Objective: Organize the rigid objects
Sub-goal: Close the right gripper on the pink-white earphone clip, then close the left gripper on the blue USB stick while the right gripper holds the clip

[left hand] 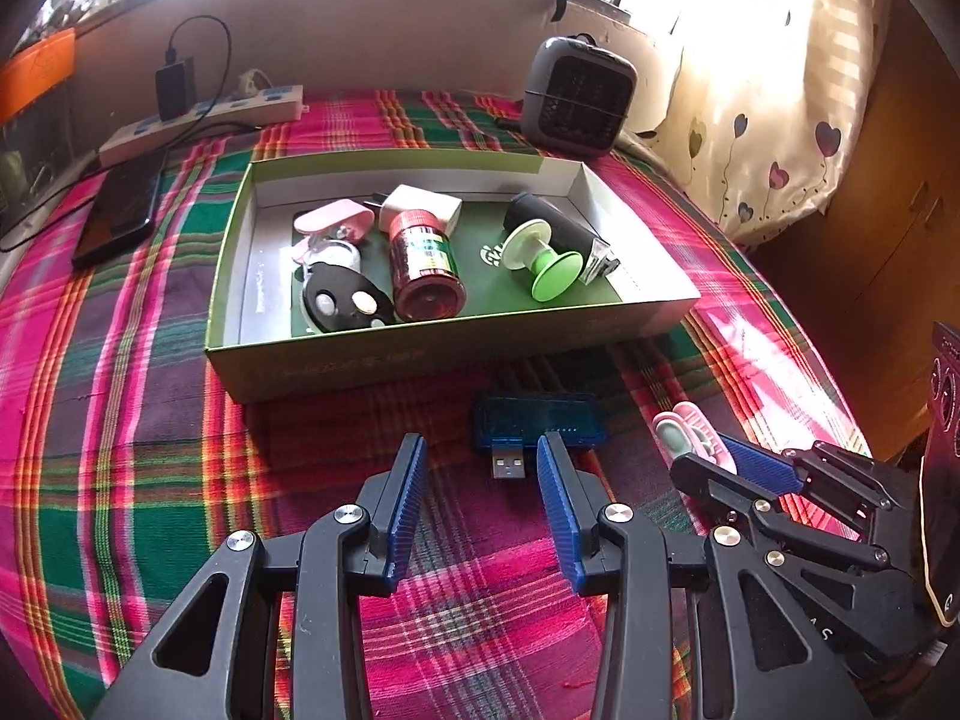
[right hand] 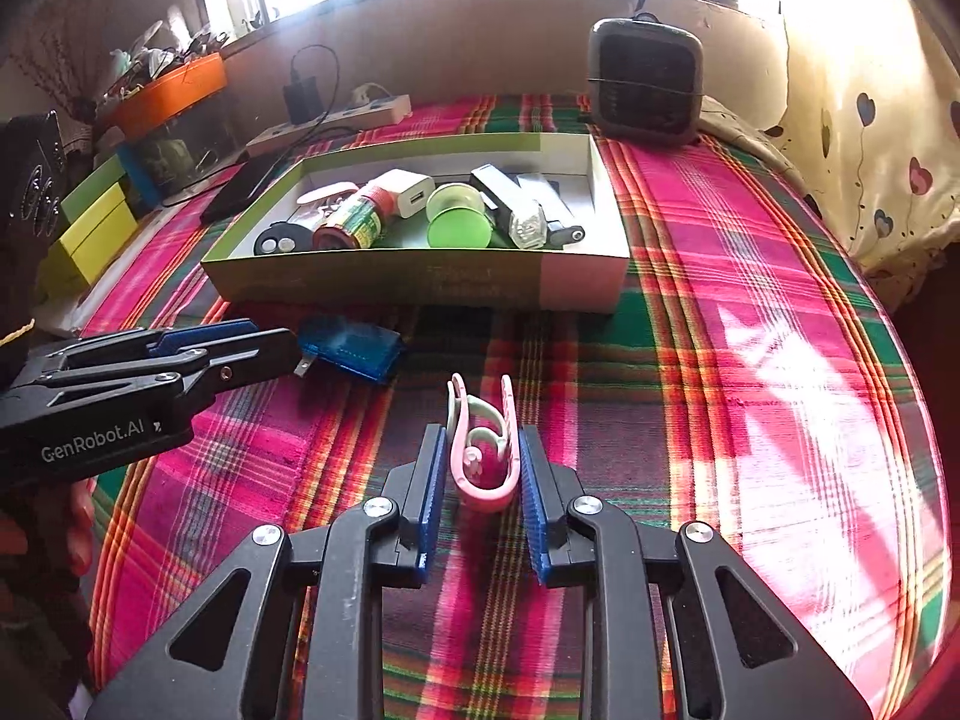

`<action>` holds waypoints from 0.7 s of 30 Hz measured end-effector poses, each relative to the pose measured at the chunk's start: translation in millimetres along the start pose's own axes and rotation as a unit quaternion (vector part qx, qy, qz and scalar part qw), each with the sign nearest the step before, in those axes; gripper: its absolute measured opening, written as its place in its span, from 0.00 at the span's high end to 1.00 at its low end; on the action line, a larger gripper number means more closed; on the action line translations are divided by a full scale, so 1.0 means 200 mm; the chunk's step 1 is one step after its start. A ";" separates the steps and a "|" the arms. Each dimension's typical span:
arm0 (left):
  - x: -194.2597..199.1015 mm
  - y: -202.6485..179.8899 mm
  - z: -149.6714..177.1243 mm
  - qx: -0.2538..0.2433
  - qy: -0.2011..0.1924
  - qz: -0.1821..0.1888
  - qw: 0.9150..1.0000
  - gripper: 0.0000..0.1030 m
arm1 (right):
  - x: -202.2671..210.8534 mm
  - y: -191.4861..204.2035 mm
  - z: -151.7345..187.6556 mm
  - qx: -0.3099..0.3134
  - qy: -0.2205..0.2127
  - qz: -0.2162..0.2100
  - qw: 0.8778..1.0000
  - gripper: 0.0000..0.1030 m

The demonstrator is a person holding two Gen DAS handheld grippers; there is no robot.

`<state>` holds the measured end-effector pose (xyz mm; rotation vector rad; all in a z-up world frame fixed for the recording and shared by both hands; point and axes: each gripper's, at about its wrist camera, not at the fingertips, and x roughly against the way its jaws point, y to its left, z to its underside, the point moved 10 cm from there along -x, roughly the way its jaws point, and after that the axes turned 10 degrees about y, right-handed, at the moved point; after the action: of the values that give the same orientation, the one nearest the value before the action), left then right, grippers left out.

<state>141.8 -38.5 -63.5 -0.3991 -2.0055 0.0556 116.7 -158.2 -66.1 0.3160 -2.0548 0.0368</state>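
A pink and pale-green clip (right hand: 480,456) stands on edge on the plaid cloth, and my right gripper (right hand: 482,441) is shut on it, both blue pads against its sides. In the left wrist view that clip (left hand: 681,429) pokes out of the right gripper (left hand: 717,456) at lower right. A translucent blue USB adapter (left hand: 537,420) lies just in front of the green box (left hand: 420,354). My left gripper (left hand: 483,468) is open, and the adapter's metal plug points into the gap between its fingers. From the right wrist view the left gripper (right hand: 270,339) reaches the adapter (right hand: 354,348) from the left.
The box (right hand: 390,282) holds a red jar (left hand: 423,264), a green spool (left hand: 540,258), a black key fob (left hand: 345,300), a white charger and a black torch. Behind it stand a small heater (left hand: 576,96), a power strip (left hand: 204,120) and a phone (left hand: 120,210). Yellow-green boxes (right hand: 90,228) sit at the left.
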 end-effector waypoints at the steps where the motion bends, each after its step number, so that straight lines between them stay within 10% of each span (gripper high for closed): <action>1: -0.01 -0.01 0.00 -0.001 0.004 0.001 1.000 0.64 | 0.00 -0.01 0.00 -0.003 0.000 -0.001 1.000 0.76; 21: -0.05 -0.37 0.04 -0.069 0.014 0.018 0.997 0.63 | 0.01 -0.20 0.01 -0.030 0.001 -0.008 1.000 0.76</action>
<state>120.8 -109.7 -59.4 -0.5217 -1.9800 -0.0673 124.0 -198.1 -68.4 0.2955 -2.0464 -0.0343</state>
